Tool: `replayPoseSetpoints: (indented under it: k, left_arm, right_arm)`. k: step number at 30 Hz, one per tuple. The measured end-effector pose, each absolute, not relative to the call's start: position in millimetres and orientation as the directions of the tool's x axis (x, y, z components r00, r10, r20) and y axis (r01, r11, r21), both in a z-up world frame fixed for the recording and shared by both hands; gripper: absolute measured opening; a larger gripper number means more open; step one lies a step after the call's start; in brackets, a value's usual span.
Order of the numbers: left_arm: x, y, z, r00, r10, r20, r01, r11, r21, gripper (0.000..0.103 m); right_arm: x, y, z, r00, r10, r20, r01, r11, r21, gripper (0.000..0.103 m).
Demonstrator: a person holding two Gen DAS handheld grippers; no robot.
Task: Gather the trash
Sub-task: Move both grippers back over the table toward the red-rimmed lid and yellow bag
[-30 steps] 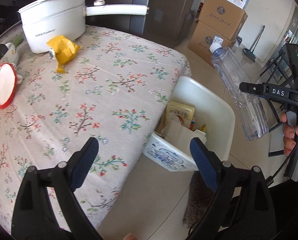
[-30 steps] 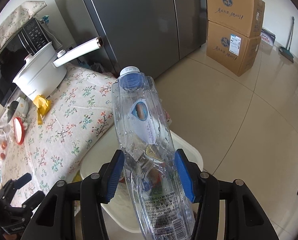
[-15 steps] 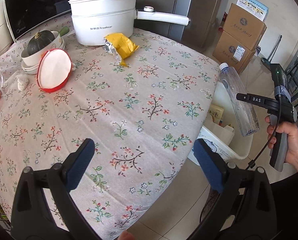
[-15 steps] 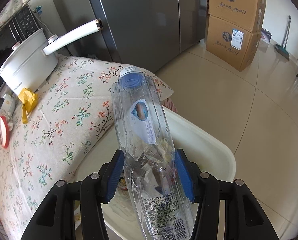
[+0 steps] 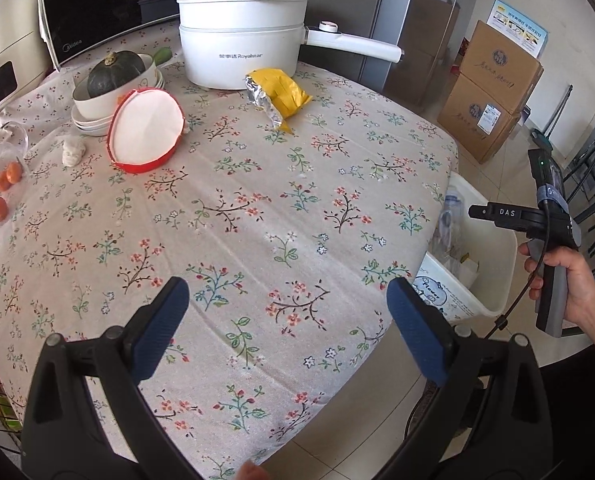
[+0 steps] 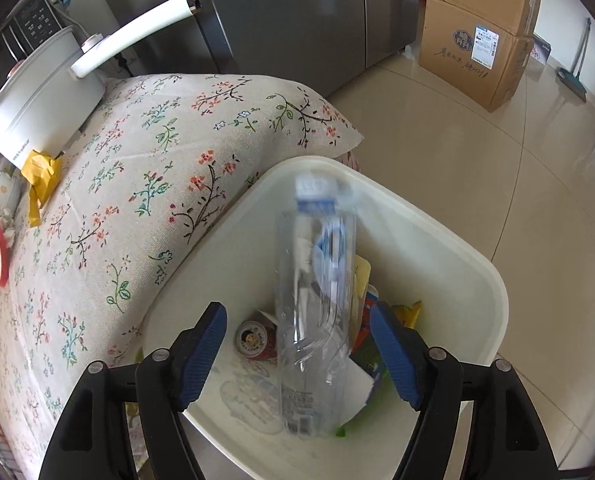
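1. The right gripper (image 6: 297, 354) hangs straight over the white bin (image 6: 493, 280) beside the table. Its jaws are opening, and the clear plastic bottle (image 6: 317, 300) sits between the blue pads (image 6: 201, 354) with a visible gap on both sides, so nothing is clamped anymore.

2. The bottle is blurry in the right wrist view, so my guess is it's dropping or sliding, cap end away from the tool, into the bin. Below the pads there's already a can (image 6: 254, 340) and some wrappers.

3. To do this step well, I'd keep the tool centred over the bin mouth and not pull away until the bottle clears the pads. It's long, so it could tip against the rim on the far side. Opening wide and holding level for a beat seems safest.

4. The left gripper (image 5: 287, 332) is spread about as wide as it goes and has nothing in it. It's pointed down at the flowery tablecloth (image 5: 257, 216).

5. Ahead of the left tool, near the white pot (image 5: 241, 56), lies a crumpled yellow wrapper (image 5: 277, 96) with foil showing. Farther off to its left is a red-rimmed lid (image 5: 145, 136). The wrapper looks like the next trash to grab, so lining up the left jaws across its narrow side makes sense.
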State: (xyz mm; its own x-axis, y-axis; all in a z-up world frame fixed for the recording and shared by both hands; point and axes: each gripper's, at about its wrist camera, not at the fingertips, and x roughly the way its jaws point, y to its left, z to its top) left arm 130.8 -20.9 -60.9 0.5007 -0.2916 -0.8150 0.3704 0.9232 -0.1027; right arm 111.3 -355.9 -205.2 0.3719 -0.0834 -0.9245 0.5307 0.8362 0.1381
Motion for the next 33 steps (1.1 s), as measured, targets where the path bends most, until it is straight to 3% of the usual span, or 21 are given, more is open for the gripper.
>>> replayPoseSetpoints:
  k: [9, 26, 33]
  left_arm:
    - [130.6, 4.3, -55.7, 0.528, -0.268, -0.806, 0.299, 0.947, -0.120, 0.099]
    - [176.2, 71.9, -59.3, 0.631, -0.214, -0.746, 0.119, 0.976, -0.180, 0.101]
    - [232.7, 96.7, -82.1, 0.649, -0.156, -0.745, 0.015, 0.981, -0.193, 0.078]
  right_arm:
    - [98.9, -342.0, -172.5, 0.361, -0.084, -0.929, 0.482, 0.869, 0.109, 0.082]
    - [151.5, -241.1, -119.9, 0.507, -0.056, -0.860, 0.152, 0.988, 0.025, 0.085]
    - [200.2, -223.4, -127.2, 0.496, 0.015, -0.868, 0.096, 0.993, 0.072, 0.085]
